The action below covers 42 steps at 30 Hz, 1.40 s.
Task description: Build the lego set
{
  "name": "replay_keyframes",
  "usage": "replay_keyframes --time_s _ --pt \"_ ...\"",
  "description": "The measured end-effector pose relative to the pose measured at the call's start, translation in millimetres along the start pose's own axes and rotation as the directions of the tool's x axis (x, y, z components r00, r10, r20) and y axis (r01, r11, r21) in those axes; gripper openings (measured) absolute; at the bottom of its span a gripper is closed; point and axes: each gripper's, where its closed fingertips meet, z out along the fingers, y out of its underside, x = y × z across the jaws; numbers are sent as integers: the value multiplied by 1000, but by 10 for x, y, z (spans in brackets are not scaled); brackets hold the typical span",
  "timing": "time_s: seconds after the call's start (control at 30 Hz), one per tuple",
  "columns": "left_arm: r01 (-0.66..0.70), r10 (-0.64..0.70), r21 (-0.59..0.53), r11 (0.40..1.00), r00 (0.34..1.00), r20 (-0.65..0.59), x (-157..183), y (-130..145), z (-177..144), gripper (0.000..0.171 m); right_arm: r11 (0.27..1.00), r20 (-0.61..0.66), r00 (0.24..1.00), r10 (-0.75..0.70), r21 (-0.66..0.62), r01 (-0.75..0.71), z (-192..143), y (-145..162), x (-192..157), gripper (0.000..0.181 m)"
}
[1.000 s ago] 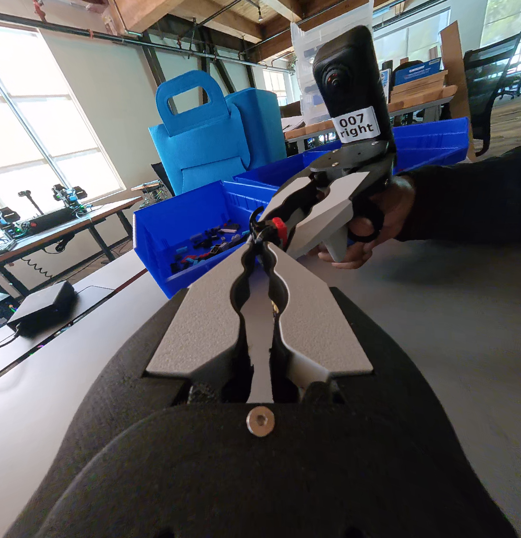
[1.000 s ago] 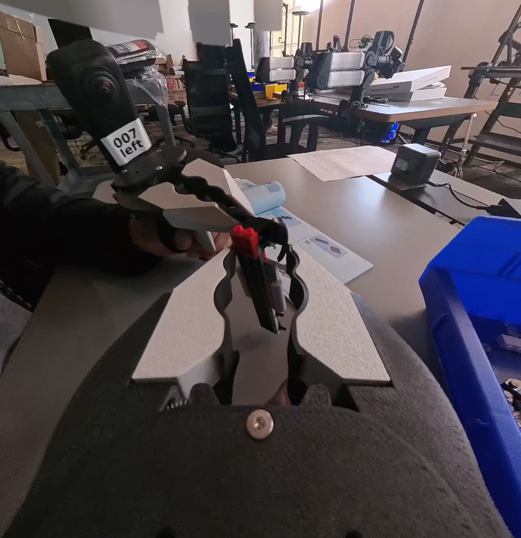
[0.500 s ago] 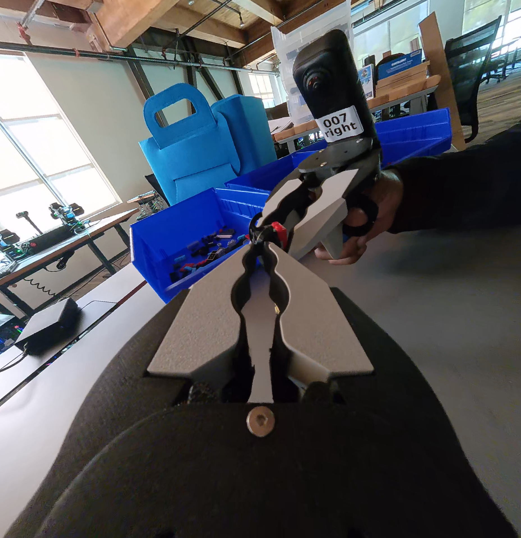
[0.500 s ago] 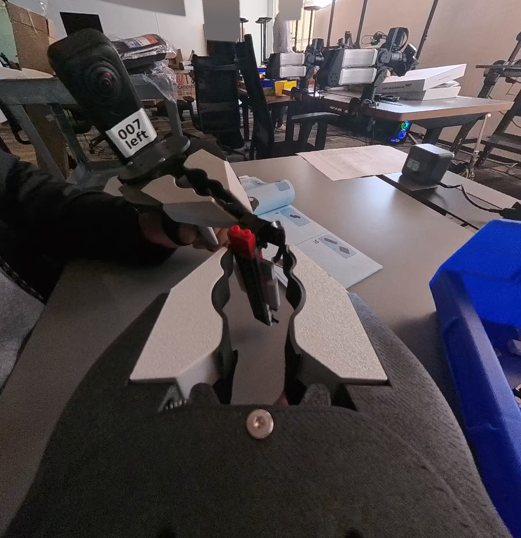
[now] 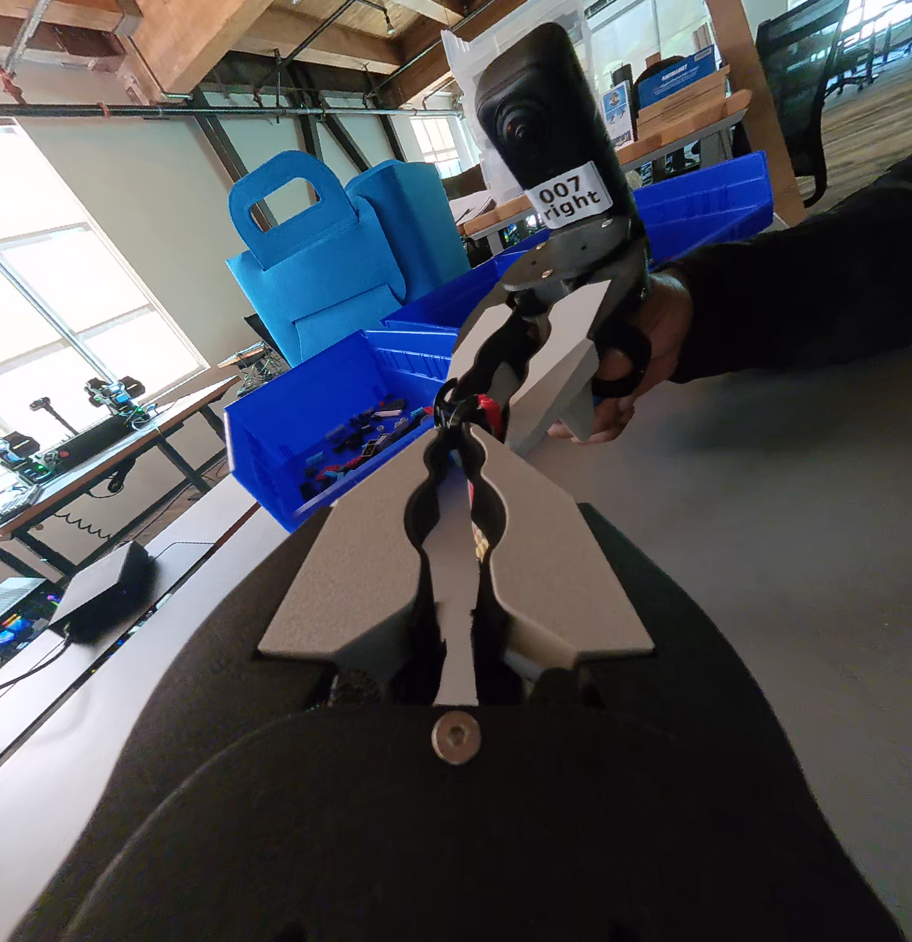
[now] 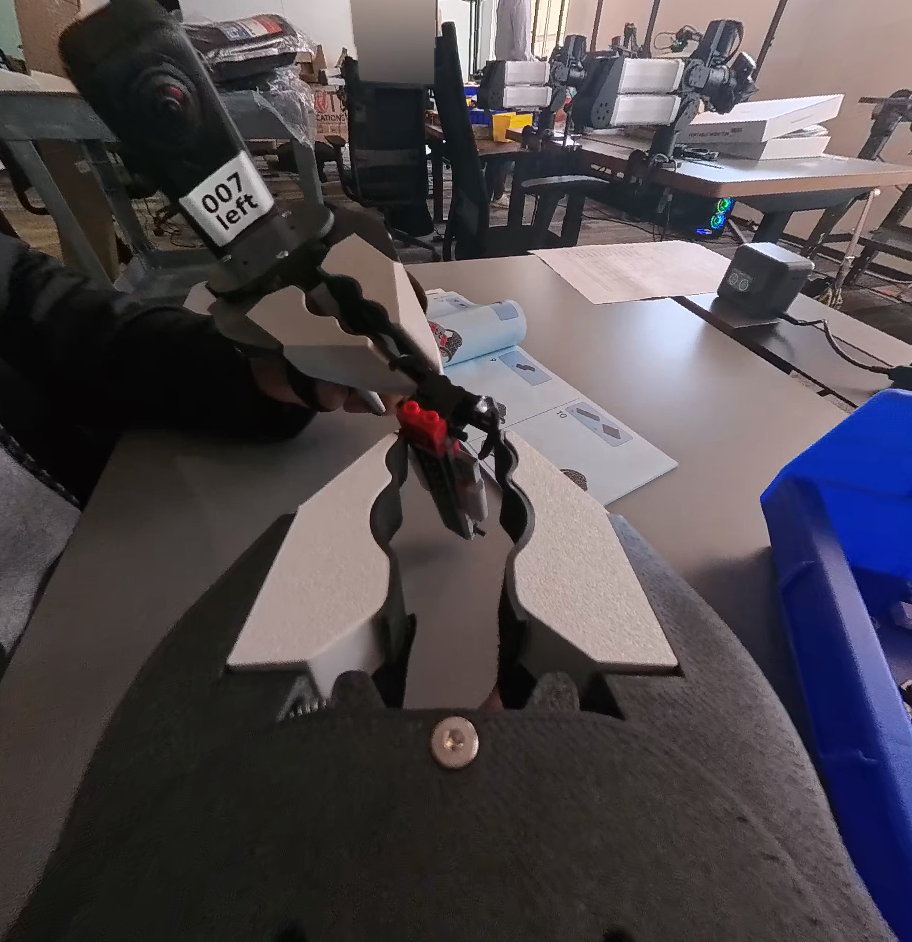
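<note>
While the right claw (image 6: 451, 443) pinches the dark plate-like lego assembly with red brick (image 6: 451, 471), the left claw (image 6: 461, 408), pressed together on its tip, should push squarely without twisting.

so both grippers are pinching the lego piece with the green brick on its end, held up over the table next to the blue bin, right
Not quite: the brick on the end of the lego assembly is red, not green, as the right wrist view shows. The rest holds: the left gripper and right gripper both meet at it above the table, beside the blue bin.
</note>
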Motion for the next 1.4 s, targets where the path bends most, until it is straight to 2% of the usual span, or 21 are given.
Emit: replay_keyframes --time_s 0.27,0.47,0.67,0.97,1.27,1.4 --pt "32 -31 9 999 998 -62 112 29 27 3 996 25 997 -77 34 77 13 -31 -102 39" --pt "93 -90 12 996 986 -137 158 47 -5 3 997 75 995 -68 45 65 -9 -6 -138 38" --pt "154 -146 17 988 964 -224 184 16 -15 3 994 145 984 -107 46 102 -8 -5 -232 28" --pt "147 -138 5 989 934 -329 225 -48 -40 3 987 198 967 -164 34 160 23 -51 -303 33" --pt "232 -226 -41 972 865 -449 305 -49 -85 3 982 241 952 -187 46 181 29 -40 -406 33" --pt "275 -272 -61 959 846 -458 297 -43 -97 4 981 222 955 -195 53 188 44 -41 -407 32"
